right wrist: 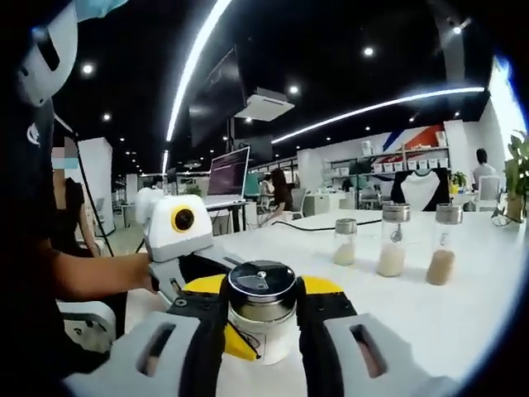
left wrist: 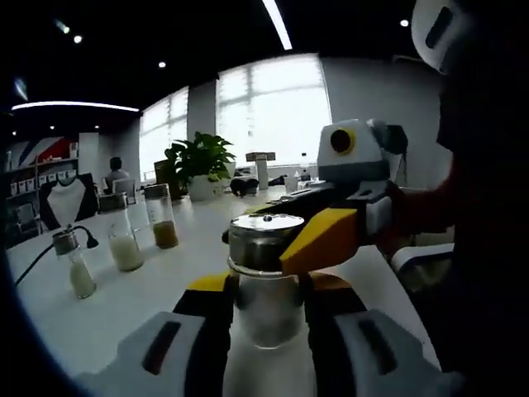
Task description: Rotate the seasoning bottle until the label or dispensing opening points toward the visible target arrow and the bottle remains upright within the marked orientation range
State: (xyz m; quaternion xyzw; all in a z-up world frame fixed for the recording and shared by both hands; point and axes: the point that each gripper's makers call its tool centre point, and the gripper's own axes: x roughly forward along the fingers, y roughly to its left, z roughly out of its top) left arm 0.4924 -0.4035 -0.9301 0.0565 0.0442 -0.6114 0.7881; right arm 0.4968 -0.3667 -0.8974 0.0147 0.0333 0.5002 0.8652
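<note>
Both grippers are clamping the same bottle (left wrist: 266, 285), which is standing upright on the white table (left wrist: 149, 289). Left gripper (left wrist: 266, 318) is squeezing its glass body between the jaws, while the right gripper (left wrist: 318, 240) is reaching in from the right and closing on the metal cap (left wrist: 266, 236). Right gripper (right wrist: 263, 327) is gripping just under the cap (right wrist: 261, 285), with the left gripper (right wrist: 198, 265) behind. Three shakers (right wrist: 391, 240) are standing well apart ahead, and a plant (left wrist: 198, 161) beyond.
</note>
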